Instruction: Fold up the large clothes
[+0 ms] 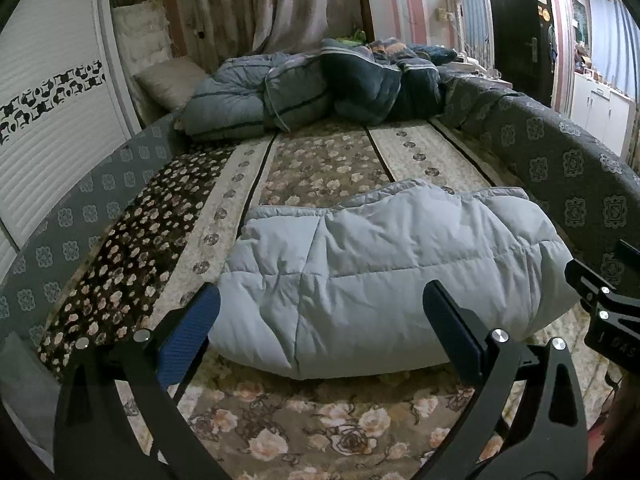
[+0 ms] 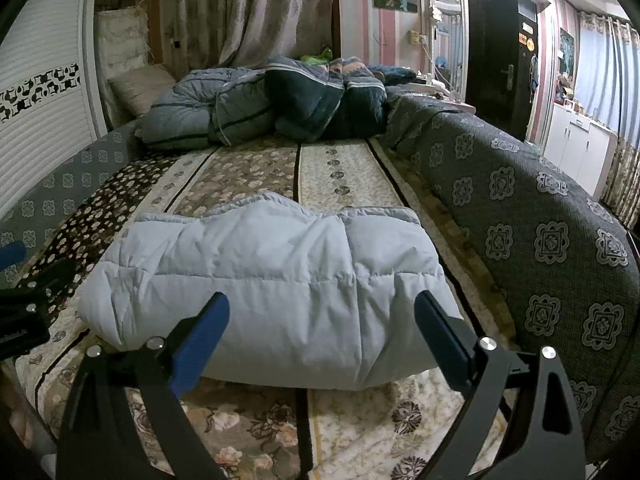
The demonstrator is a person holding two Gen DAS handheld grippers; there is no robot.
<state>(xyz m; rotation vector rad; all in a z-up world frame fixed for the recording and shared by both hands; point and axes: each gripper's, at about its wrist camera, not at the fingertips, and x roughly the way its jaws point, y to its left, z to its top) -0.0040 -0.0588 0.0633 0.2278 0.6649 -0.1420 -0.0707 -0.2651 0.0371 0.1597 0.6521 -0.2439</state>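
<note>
Hovering both grippers over a jacket that already looks folded

Your left gripper [image 1: 320, 320] and right gripper [image 2: 322, 326] both stand with jaws wide and nothing between them, poised just short of the near edge of the pale blue jacket [image 1: 384, 272]. The jacket lies on the floral bed cover [image 1: 320, 164], towards the foot, doubled into a thick pad; its puffy fill probably keeps it from lying flatter. With jaws spread like this you could press the bundle down or pinch an edge for one more fold, so I judge the task near its end. The rumpled duvet [image 1: 312, 88] is well apart at the head of the bed
</note>
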